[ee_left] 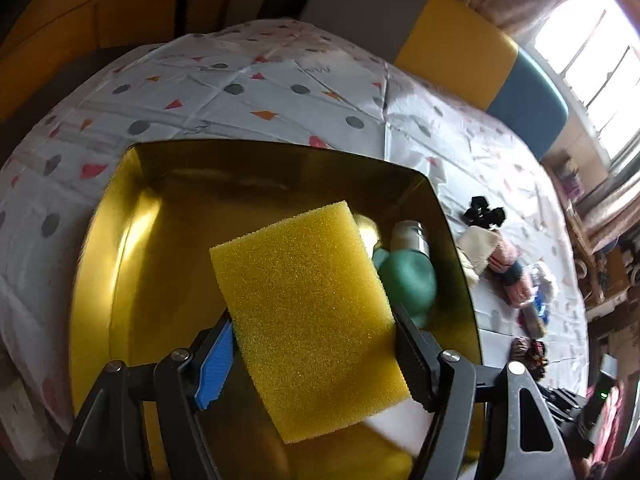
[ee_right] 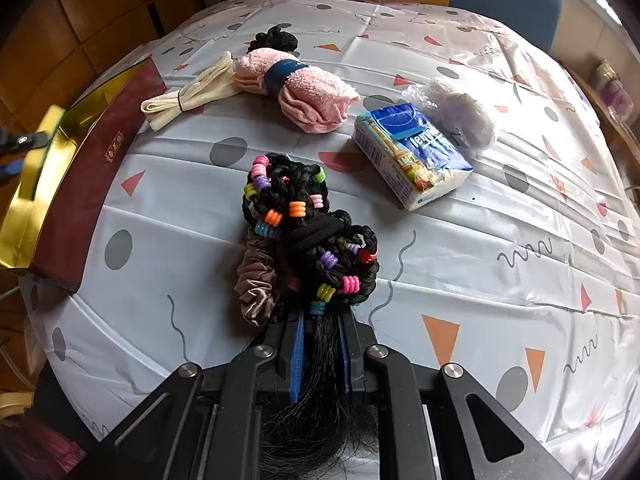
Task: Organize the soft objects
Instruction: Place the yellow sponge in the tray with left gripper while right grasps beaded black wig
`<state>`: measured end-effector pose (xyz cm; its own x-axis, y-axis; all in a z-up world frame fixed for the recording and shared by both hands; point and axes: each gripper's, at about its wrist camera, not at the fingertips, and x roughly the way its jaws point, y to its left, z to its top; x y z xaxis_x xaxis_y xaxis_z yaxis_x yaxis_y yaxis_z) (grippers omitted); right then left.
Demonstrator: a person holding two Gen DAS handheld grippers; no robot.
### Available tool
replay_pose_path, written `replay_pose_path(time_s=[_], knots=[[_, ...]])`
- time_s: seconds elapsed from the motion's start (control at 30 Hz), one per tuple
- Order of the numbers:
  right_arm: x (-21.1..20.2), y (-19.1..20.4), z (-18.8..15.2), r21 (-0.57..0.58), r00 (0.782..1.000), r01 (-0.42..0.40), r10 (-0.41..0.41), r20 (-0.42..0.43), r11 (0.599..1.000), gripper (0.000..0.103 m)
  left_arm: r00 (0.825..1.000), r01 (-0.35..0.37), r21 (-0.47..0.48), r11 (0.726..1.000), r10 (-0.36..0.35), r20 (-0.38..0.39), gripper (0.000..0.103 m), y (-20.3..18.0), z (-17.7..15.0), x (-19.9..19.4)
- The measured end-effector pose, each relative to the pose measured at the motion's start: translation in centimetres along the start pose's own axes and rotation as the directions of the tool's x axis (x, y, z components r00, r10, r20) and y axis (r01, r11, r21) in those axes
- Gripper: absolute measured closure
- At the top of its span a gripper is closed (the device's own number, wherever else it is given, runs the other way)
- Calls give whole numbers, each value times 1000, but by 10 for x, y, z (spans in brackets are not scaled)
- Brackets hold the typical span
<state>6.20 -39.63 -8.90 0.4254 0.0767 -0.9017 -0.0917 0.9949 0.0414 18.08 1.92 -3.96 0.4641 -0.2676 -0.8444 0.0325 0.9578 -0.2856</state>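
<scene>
My left gripper is shut on a yellow sponge and holds it above the gold-lined box. A green soft toy and a white cylinder lie in the box at its right side. My right gripper is shut on a black braided hairpiece with coloured beads, which rests on the tablecloth with a brown scrunchie beside it. A rolled pink towel, a cream cloth strap, a tissue pack and a white puff lie farther off.
The box stands at the table's left edge, dark red outside. A black scrunchie lies behind the towel. Yellow and blue chair backs stand at the table's far side. The tablecloth is white with shapes.
</scene>
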Motion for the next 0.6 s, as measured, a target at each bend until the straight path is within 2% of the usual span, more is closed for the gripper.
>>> replay_pose_path(time_s=[0.1,0.27,0.33,0.43,0.6], knots=[[0,0,0,-2,1000,0,0,1,1000,88,998,-55,40,998,56,-19,28,-9,14,20],[0,1,0,-5,1000,0,0,1,1000,88,995,-91,115,989,95,-30,24,-19,25,42],[0,1,0,-8,1000,1,-1,1,1000,88,996,-83,123,989,84,2,18,-20,24,37],[1,1,0,-11,1000,6,-6,3,1000,88,996,-84,137,987,81,27,18,-19,24,31],[1,1,0,-15,1000,9,-9,4,1000,88,993,-102,95,990,95,75,18,-17,13,6]])
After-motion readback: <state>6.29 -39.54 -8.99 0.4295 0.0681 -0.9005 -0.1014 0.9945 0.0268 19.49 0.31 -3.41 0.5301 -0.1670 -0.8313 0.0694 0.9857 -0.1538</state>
